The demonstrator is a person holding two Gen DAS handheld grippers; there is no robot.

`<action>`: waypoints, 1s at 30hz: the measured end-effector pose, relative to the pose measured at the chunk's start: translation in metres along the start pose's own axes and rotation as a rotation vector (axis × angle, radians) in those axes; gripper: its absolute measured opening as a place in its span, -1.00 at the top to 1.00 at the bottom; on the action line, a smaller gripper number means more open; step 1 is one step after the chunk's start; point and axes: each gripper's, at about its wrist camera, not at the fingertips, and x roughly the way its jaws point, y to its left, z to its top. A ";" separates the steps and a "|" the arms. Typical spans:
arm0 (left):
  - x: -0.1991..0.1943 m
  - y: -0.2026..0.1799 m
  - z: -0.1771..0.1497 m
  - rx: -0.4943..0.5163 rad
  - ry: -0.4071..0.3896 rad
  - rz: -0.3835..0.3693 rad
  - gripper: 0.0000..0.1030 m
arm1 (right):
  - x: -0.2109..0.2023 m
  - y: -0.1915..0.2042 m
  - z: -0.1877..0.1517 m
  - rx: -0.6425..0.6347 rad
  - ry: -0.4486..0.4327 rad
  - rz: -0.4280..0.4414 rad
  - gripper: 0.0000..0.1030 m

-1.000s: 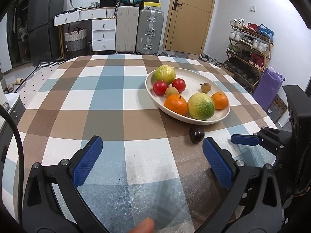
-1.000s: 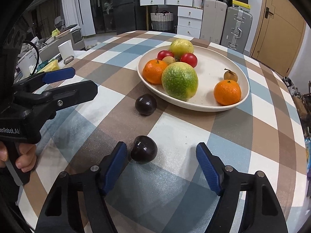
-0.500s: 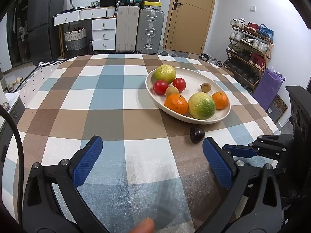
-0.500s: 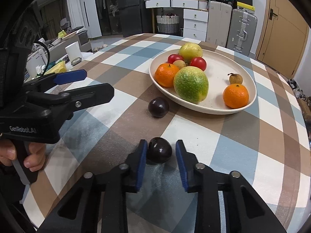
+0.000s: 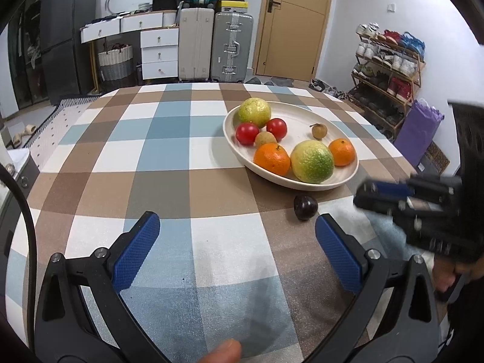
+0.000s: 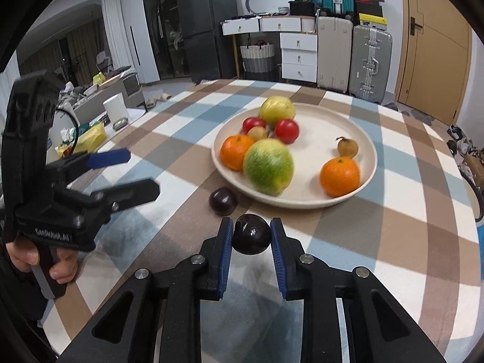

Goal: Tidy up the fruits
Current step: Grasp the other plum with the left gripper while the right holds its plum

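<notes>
Plum (image 6: pixel 251 237) sits clamped between right gripper (image 6: pixel 251 243) jaws; left gripper (image 5: pixel 237 252) jaws spread.

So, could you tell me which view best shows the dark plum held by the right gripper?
The right wrist view: the held plum sits centred between the right gripper's blue pads, unobstructed. The left wrist view shows only that gripper blurred at the edge; the plum in its jaws cannot be made out.
</notes>
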 end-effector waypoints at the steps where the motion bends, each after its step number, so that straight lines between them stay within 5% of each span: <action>1: 0.002 -0.003 0.000 0.010 0.012 -0.011 -1.00 | -0.001 -0.005 0.003 0.003 -0.010 -0.004 0.50; 13: 0.035 -0.028 0.001 0.049 0.141 -0.037 -0.99 | 0.002 -0.025 0.006 0.044 -0.047 0.013 0.50; 22: 0.054 -0.051 0.005 0.119 0.187 -0.062 -0.46 | 0.000 -0.029 0.002 0.055 -0.054 -0.002 0.50; 30: 0.070 -0.071 0.011 0.190 0.205 -0.056 -0.30 | 0.002 -0.036 0.000 0.083 -0.041 -0.028 0.50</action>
